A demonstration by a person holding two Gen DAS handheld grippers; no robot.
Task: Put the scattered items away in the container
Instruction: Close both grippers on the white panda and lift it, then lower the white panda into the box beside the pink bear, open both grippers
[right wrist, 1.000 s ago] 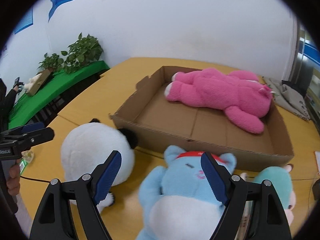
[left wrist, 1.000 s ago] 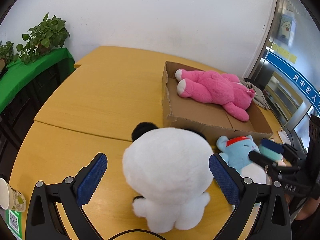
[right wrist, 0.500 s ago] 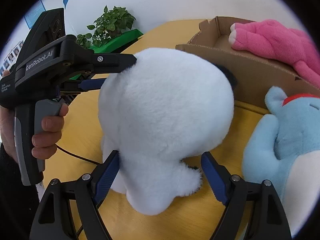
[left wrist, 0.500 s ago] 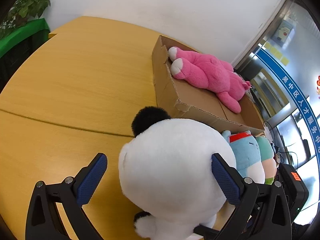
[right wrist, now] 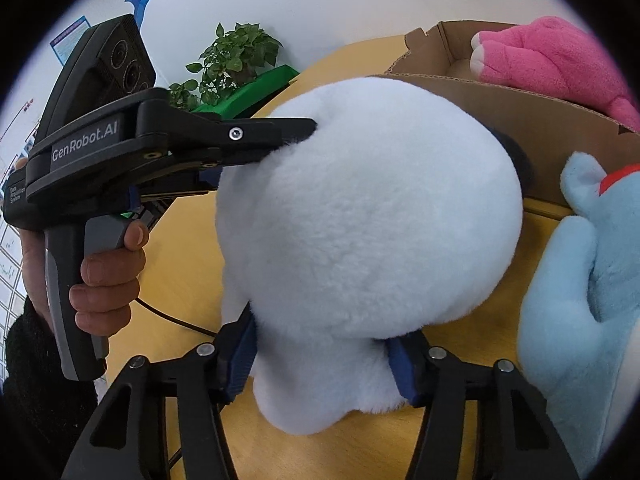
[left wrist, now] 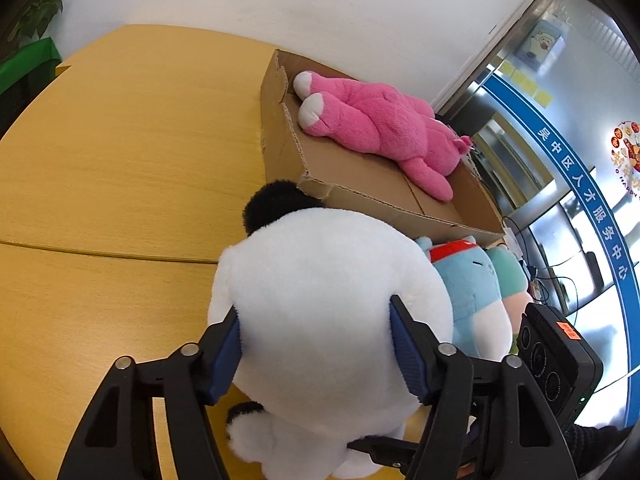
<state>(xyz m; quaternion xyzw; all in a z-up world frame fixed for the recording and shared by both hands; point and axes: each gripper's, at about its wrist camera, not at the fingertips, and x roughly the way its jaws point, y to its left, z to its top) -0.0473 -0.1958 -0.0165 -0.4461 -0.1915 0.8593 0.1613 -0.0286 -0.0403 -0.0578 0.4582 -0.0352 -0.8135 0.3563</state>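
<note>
Left wrist view: left gripper [left wrist: 316,344] jaws just closing, blue pads pressed into white plush panda [left wrist: 320,320]; panda sits on desk [left wrist: 120,160] against near corner of cardboard box [left wrist: 280,128]. Pink plush [left wrist: 376,128] already in box; blue plush [left wrist: 472,284] waits beside panda.

Right wrist view: right gripper [right wrist: 320,356] jaws also just closing, pinching panda [right wrist: 368,208] low, at neck; left gripper [right wrist: 256,148] clamps head from side. Advice: lift both together, level, clear box wall [right wrist: 520,120], then release.
</note>
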